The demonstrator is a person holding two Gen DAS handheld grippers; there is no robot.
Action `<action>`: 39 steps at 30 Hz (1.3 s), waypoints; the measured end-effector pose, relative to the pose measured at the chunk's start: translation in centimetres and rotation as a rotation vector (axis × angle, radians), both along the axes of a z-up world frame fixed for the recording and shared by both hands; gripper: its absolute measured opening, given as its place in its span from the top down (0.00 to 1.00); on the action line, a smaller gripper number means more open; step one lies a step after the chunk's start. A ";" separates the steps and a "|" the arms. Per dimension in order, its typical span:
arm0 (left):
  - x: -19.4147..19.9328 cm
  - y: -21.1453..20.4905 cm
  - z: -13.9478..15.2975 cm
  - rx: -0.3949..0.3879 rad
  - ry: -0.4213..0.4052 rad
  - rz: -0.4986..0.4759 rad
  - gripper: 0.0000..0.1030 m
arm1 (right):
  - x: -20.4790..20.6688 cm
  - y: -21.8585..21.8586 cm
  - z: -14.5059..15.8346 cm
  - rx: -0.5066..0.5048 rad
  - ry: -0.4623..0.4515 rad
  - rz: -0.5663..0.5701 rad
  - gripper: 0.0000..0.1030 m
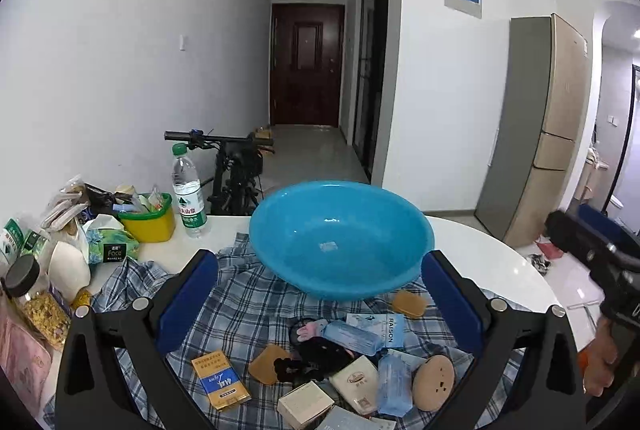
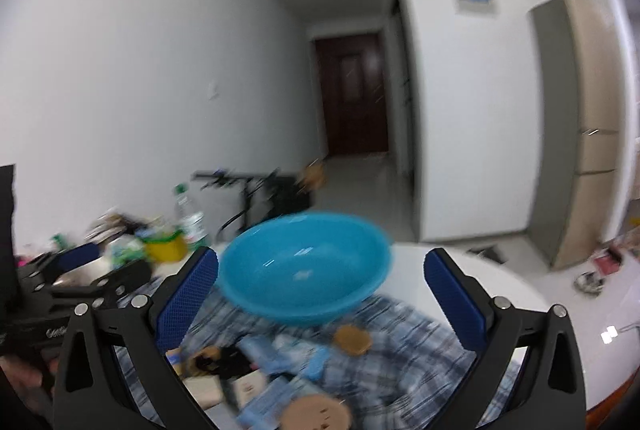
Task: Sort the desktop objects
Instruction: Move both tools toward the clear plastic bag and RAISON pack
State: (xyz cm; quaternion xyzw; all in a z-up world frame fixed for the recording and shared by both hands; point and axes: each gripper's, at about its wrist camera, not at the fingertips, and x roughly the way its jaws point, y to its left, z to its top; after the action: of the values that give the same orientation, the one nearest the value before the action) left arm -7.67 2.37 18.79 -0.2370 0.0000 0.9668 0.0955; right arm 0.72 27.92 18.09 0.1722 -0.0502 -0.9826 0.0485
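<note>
A blue plastic basin [image 1: 340, 238] [image 2: 304, 266] stands on a blue plaid cloth [image 1: 240, 306] [image 2: 400, 334] over a white round table [image 1: 500, 262]. In front of it lies a heap of small items: a yellow and blue box [image 1: 220, 380], white boxes [image 1: 306, 404], blue tissue packs [image 1: 352, 336], tan pads [image 1: 410, 304] and a black piece [image 1: 320, 352]. My left gripper [image 1: 320, 294] hovers above the heap, open and empty. My right gripper [image 2: 320, 294] also hangs above it with its jaws wide apart and nothing between them; this view is blurred.
At the table's left stand a water bottle [image 1: 188, 198], a yellow-green bin [image 1: 150, 218], a green tissue pack [image 1: 112, 242] and a jar [image 1: 38, 302]. A bicycle [image 1: 236, 166] leans behind the table. A fridge [image 1: 540, 126] stands at the right.
</note>
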 end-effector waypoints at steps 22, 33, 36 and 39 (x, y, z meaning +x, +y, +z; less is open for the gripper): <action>-5.1 0.2 -5.7 0.005 -0.108 -0.065 0.00 | -6.0 0.6 -2.8 -0.029 -0.149 0.078 0.00; -9.7 1.1 -15.9 -0.042 -0.387 -0.076 0.00 | -11.0 1.6 -10.8 -0.086 -0.342 0.080 0.00; -10.2 2.4 -17.5 -0.077 -0.414 -0.123 0.00 | -12.0 1.6 -12.4 -0.081 -0.394 0.098 0.01; -10.6 3.4 -18.1 -0.108 -0.435 -0.155 0.00 | -12.5 1.7 -13.3 -0.090 -0.422 0.108 0.01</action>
State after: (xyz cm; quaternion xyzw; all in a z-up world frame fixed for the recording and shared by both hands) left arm -18.30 5.77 0.65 -0.4437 0.0494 0.8814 0.1541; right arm -11.73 29.63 4.80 0.3742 -0.0937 -0.9175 0.0970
